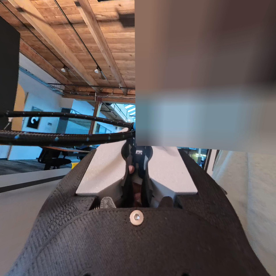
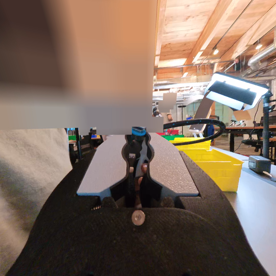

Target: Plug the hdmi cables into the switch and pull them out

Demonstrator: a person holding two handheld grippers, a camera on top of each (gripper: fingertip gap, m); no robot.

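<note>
- Two pairs of tongs in play, both angled up toward the wooden ceiling (image 2: 186, 29).
- Left tongs (image 1: 136, 150) were nearly closed, grey pads drawn tight on a dark object between the tips; what it was could not be made out, as a blur patch covered the area just above.
- Right tongs (image 2: 138, 143) were likewise nearly closed, clamped on the dark body of an HDMI plug (image 2: 138, 132) whose blue collar stood just past the fingertips.
- Fingertips of a person showed low in the gap behind the pads in both wrist views.
- In the left wrist view a braided black cable (image 1: 67, 136) with blue flecks ran in two strands from the left edge to a point just above the tips.
- In the right wrist view the braided cable (image 2: 209, 124) looped out to the right and curled back behind the right pad.
- Right of the right tongs, a yellow bin (image 2: 216, 168) sat on the grey bench (image 2: 256, 209), with a small grey box (image 2: 259, 164) beside it.
- Farther off, a lit panel lamp (image 2: 234, 91) stood on a stand.
- The switch could not be picked out with certainty.
</note>
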